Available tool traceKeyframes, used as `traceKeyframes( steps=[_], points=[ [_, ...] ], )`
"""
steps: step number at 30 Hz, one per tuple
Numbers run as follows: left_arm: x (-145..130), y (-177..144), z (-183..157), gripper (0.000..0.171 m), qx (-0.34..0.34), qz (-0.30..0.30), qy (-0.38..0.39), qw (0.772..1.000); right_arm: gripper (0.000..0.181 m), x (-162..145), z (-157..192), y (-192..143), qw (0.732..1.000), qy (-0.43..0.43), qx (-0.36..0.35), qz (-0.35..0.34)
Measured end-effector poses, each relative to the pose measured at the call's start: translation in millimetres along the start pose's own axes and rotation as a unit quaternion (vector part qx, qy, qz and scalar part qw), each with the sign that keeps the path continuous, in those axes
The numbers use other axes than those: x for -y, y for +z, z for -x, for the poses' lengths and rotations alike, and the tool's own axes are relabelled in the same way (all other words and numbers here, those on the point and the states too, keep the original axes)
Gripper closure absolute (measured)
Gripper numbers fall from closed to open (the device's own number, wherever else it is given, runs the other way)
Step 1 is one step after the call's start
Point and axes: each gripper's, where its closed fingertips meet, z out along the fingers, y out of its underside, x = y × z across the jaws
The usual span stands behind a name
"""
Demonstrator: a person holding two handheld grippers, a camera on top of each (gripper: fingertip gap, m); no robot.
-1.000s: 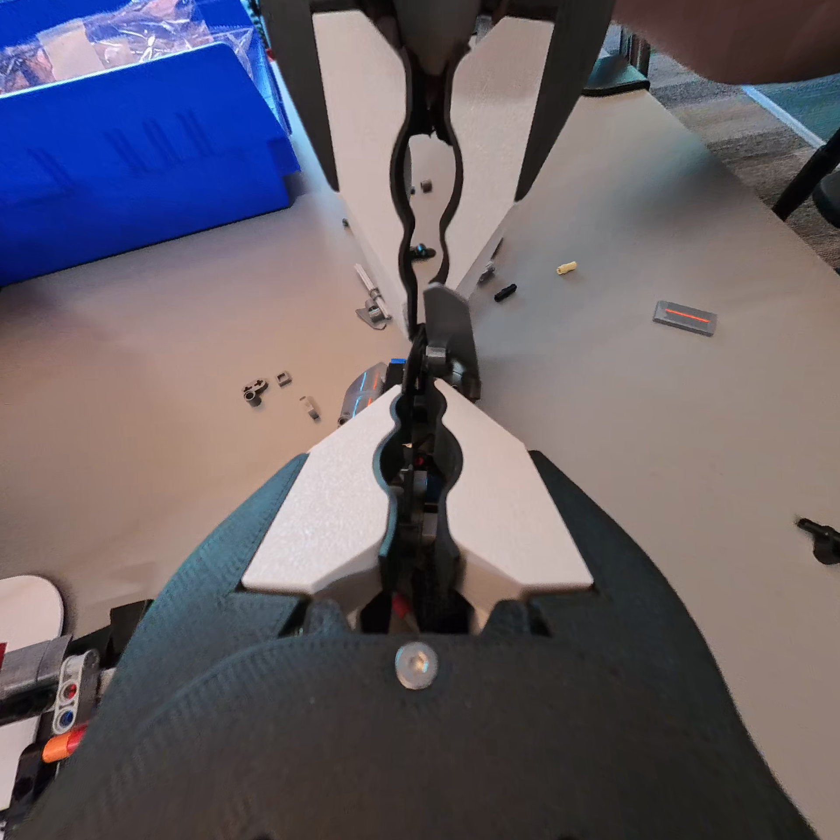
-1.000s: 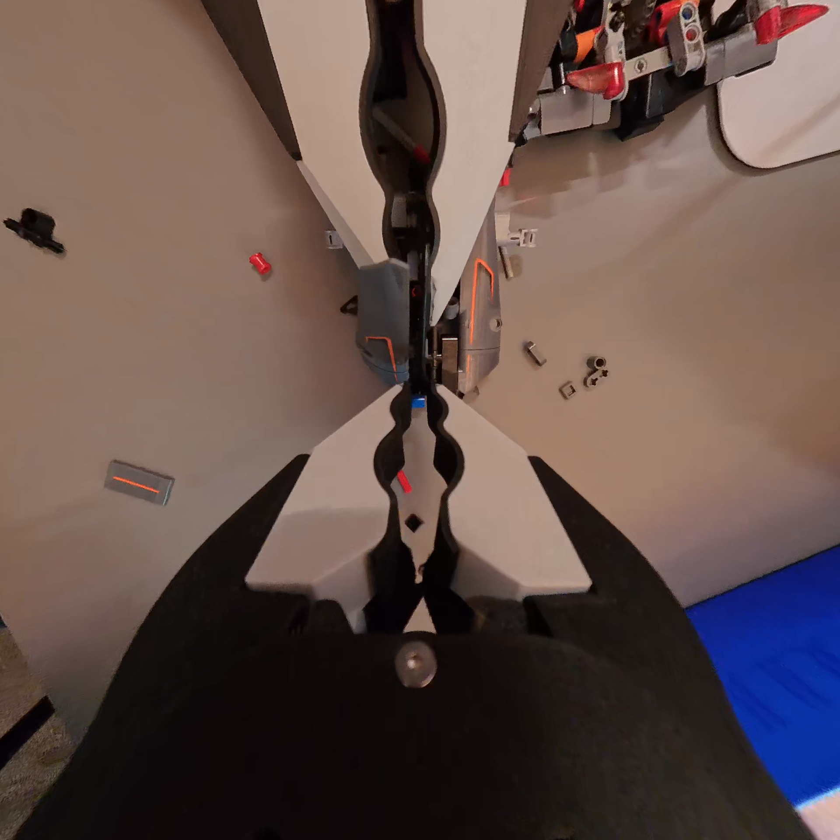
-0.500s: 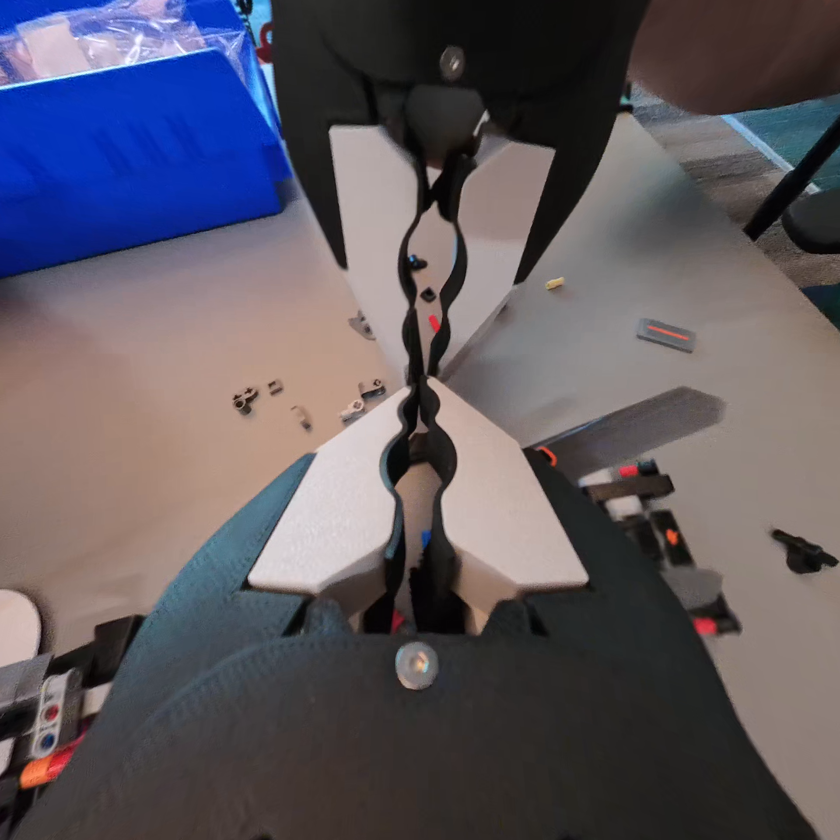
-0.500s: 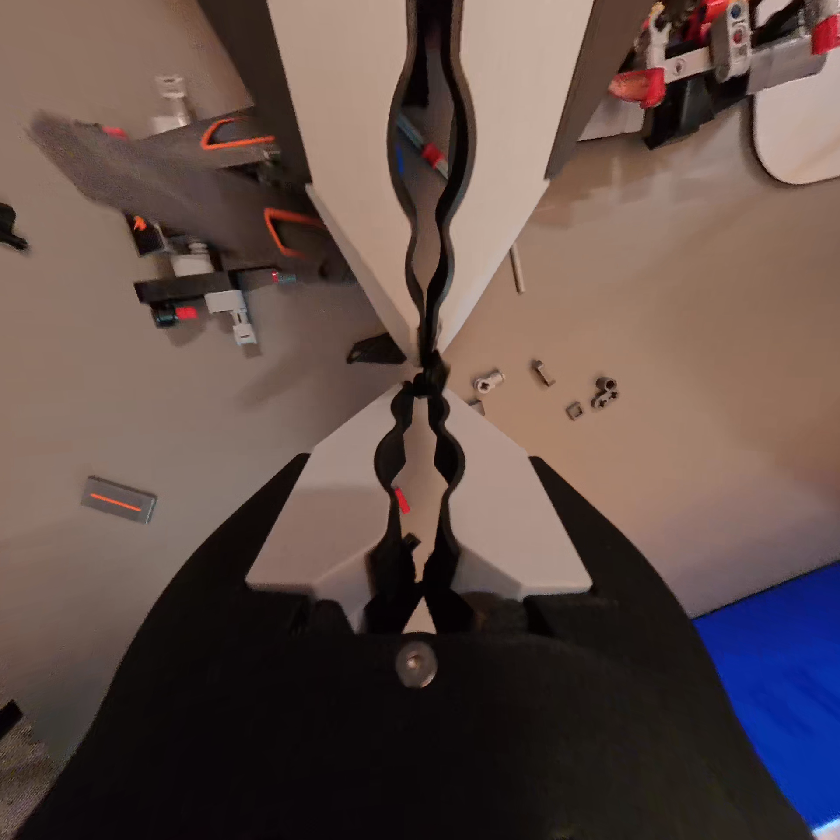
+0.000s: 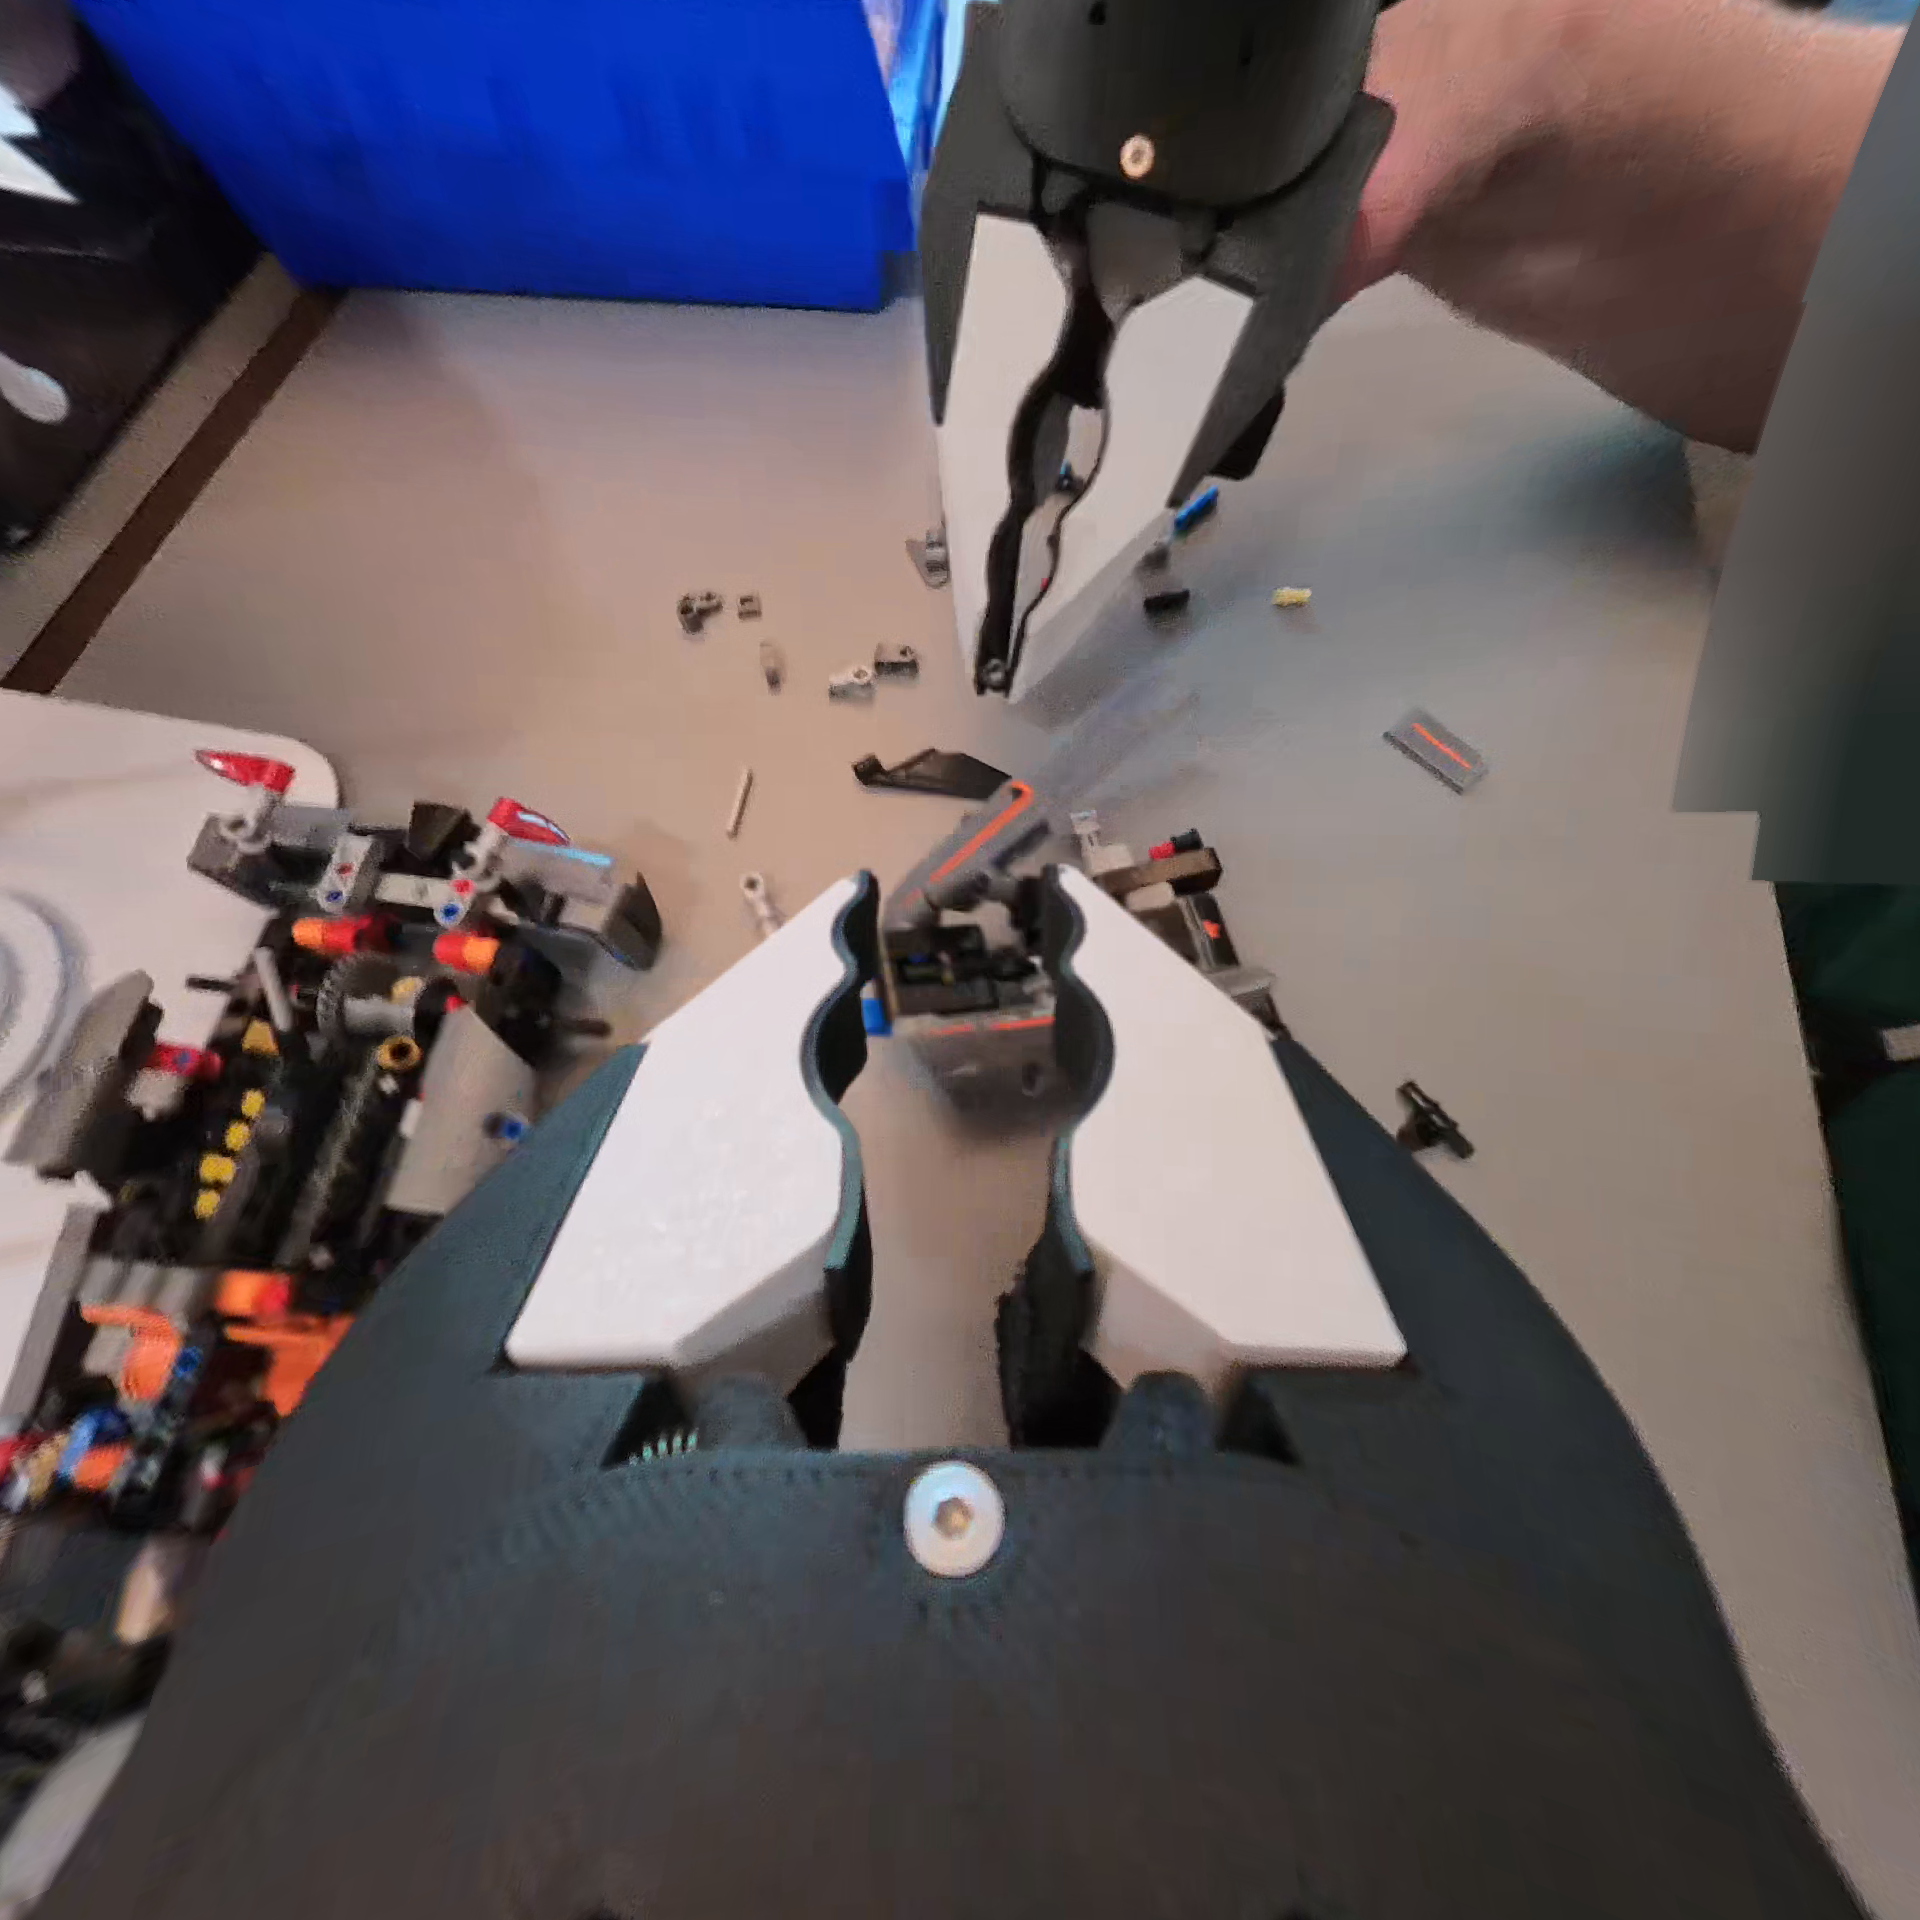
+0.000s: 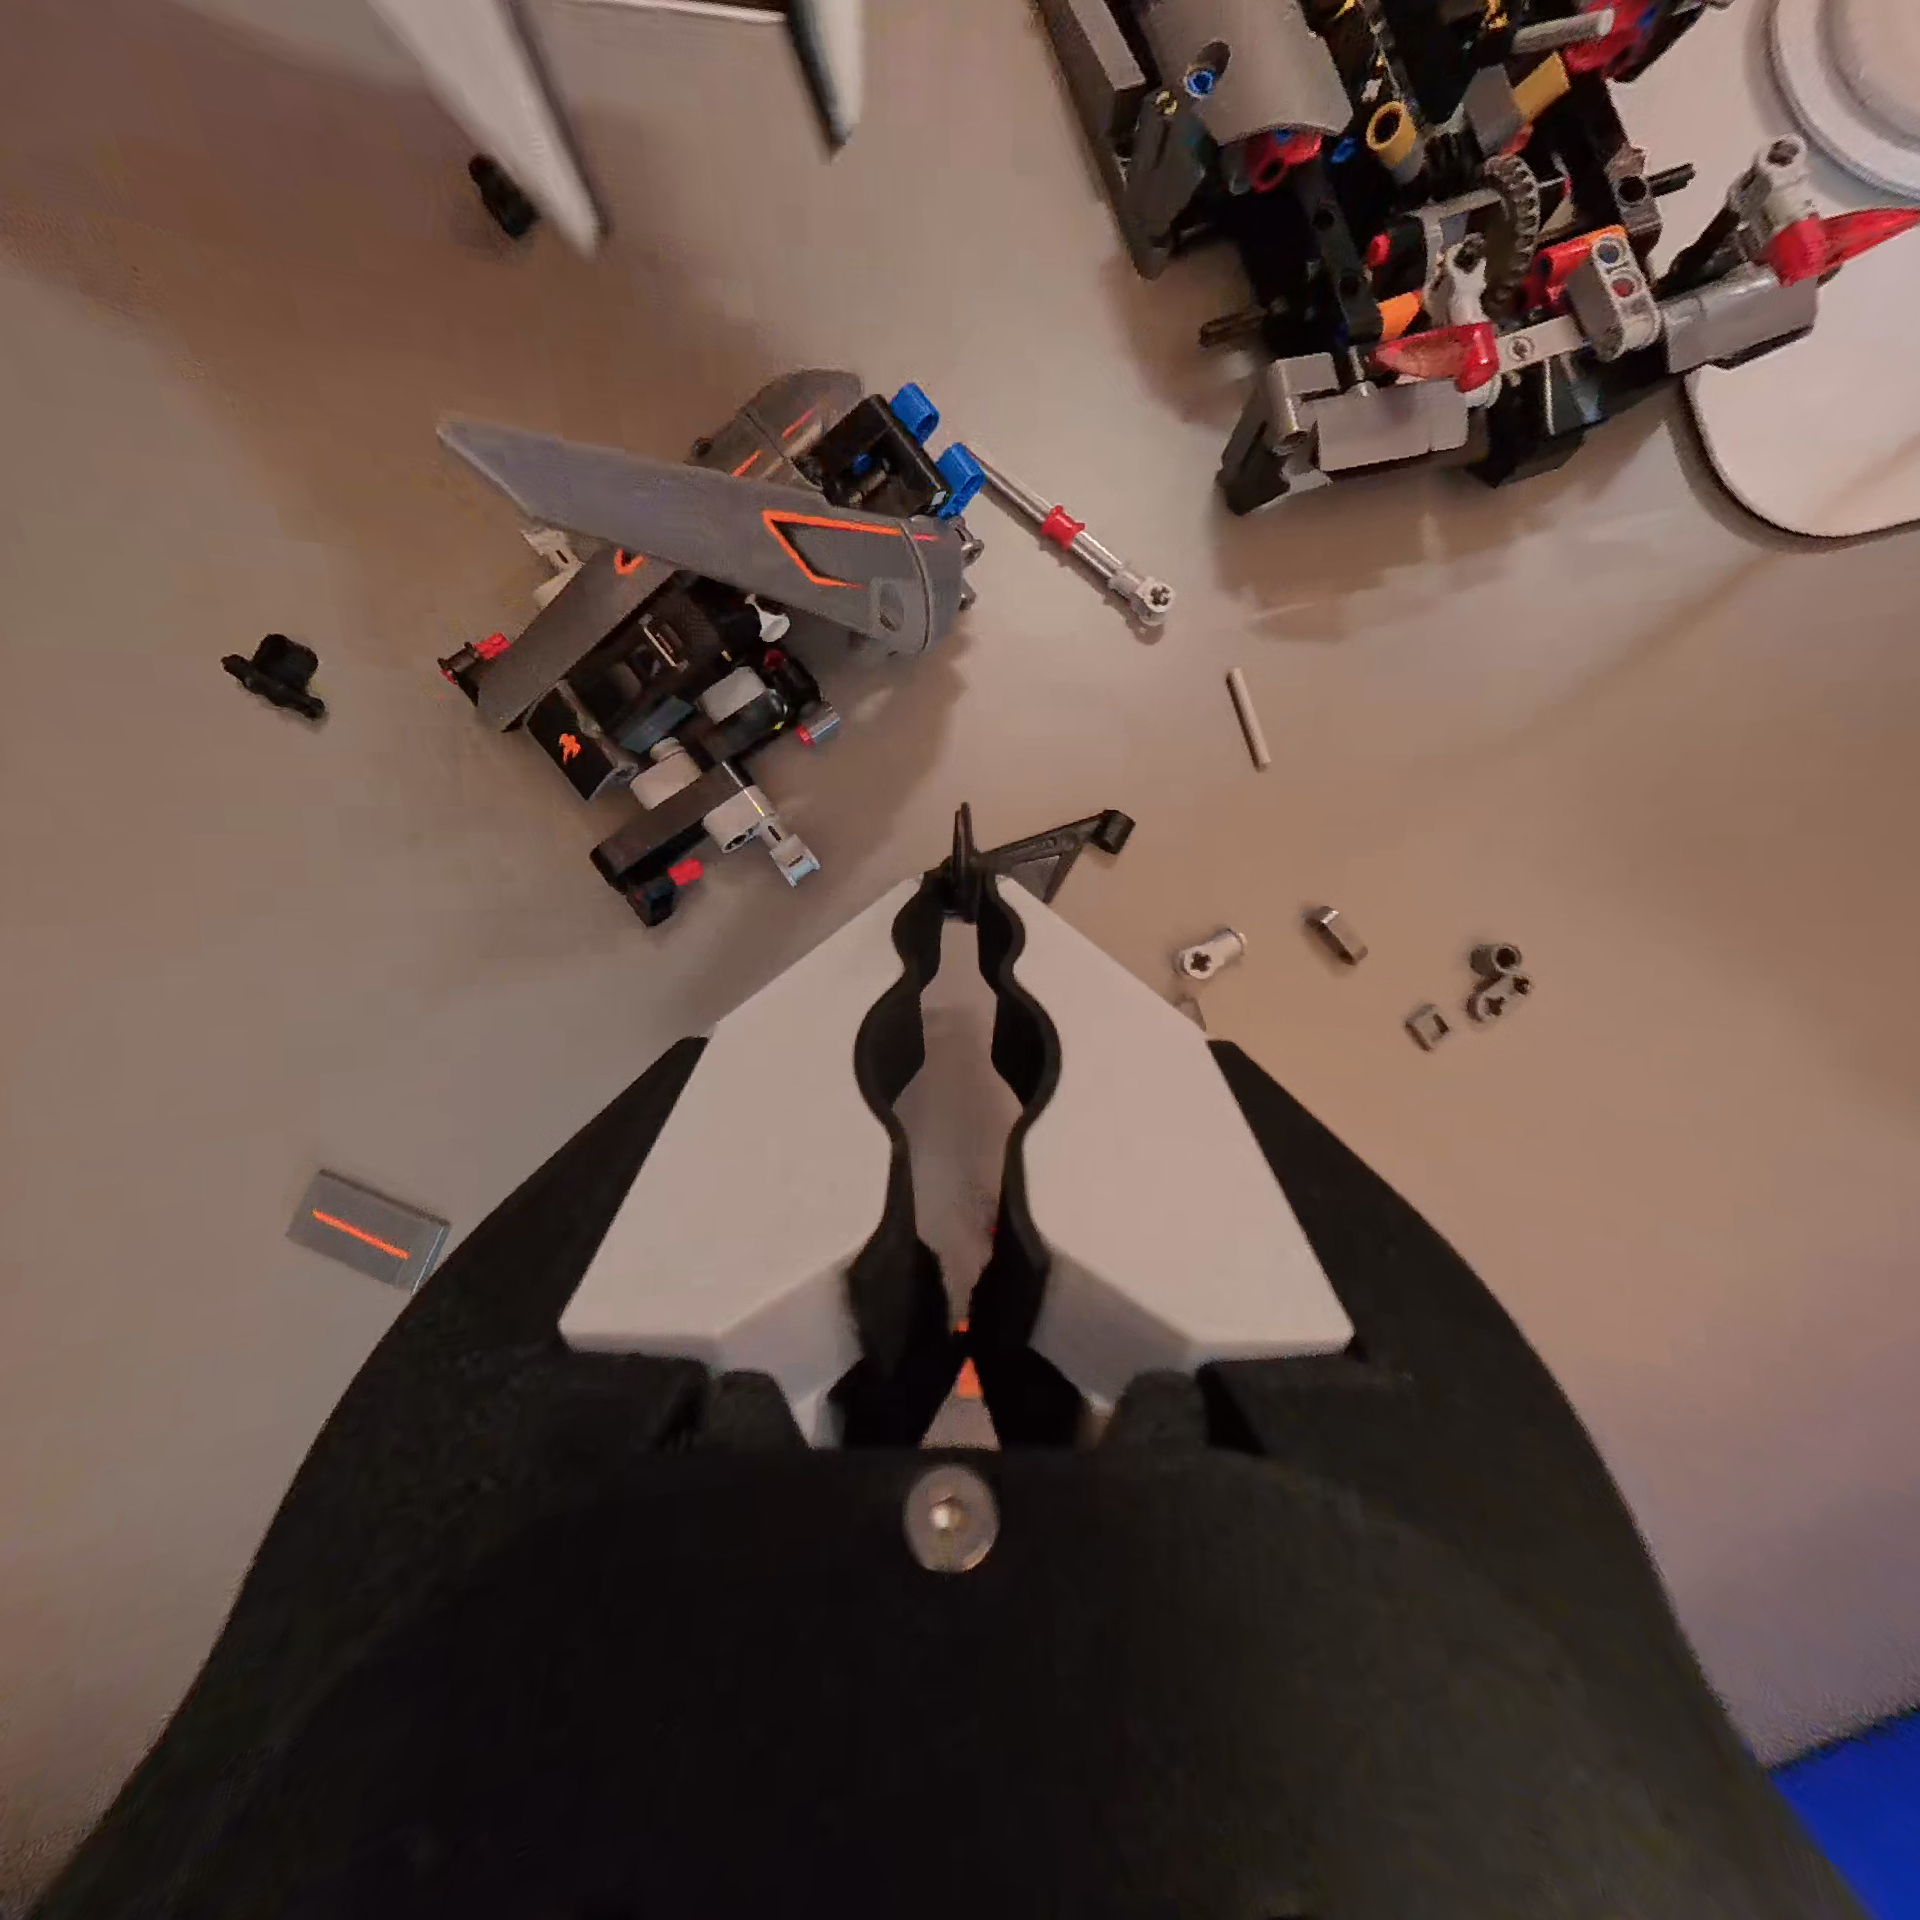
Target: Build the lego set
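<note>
Released from both grippers, the grey-and-orange subassembly (image 6: pixel 707 623) lies ahead; left gripper (image 5: pixel 956 914) gapes, right gripper (image 6: pixel 961 883) pinches a small black piece (image 6: pixel 964 847) whose shallow tip-hold risks slipping.

Setting: office or lab workbench | evidence: plain beige table (image 5: pixel 520 499) strewn with loose lego parts (image 6: pixel 1340 935); blue storage bin (image 5: pixel 540 135) at table edge; carpeted floor (image 5: pixel 1860 1143) beside table.

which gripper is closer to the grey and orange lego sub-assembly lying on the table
Left. The left gripper has its open jaws around the sub-assembly. The right gripper is off to one side, jaws shut on a small black piece.
</note>
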Motion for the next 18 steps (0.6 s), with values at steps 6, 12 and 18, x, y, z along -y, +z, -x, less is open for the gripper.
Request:
traceKeyframes(
  steps=[6, 12, 18],
  points=[
    [-30, 33, -19, 0.139, 0.136, 0.04, 0.046, 0.989, 0.177, 2, 4, 5, 0.998, 0.005, 0.008, -0.06],
    [-35, 44, -7, 0.149, 0.202, 0.048, 0.038, 0.977, 0.177, 6, 9, 4, 0.997, -0.003, 0.014, -0.08],
    [-37, 40, 7, 0.156, 0.214, 0.033, 0.026, 0.976, 0.177, 10, 9, -3, 0.995, 0.0, 0.017, -0.103]
  ],
)
